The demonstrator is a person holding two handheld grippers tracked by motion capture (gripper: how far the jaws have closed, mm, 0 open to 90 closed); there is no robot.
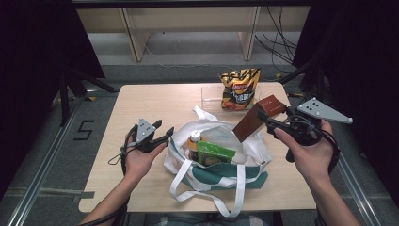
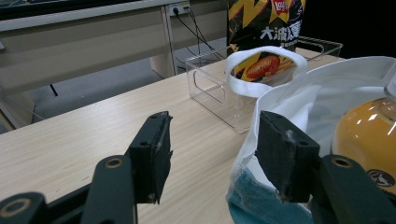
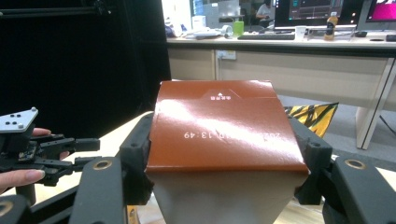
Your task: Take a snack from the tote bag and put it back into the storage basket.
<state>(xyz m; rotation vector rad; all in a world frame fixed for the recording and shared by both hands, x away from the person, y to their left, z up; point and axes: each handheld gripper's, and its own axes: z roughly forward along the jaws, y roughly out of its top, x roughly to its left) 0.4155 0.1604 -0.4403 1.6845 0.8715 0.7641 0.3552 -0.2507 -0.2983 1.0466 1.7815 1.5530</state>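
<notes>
Two grippers, right gripper [image 1: 269,123] jaws clamping brown box [image 1: 256,117] over tote bag [image 1: 221,162], left gripper [image 1: 162,133] jaws apart, empty.

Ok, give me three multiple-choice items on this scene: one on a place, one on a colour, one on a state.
1. Where is the chip bag? A in the clear tray B in the tote bag C on the floor
2. What colour is the box? A green B brown C white
3. How is the left gripper? A shut on a strap B shut on the bottle C open

A: it stands in the tray at the far edge.
B: its sides are brown.
C: its fingers stand apart with nothing between.
</notes>
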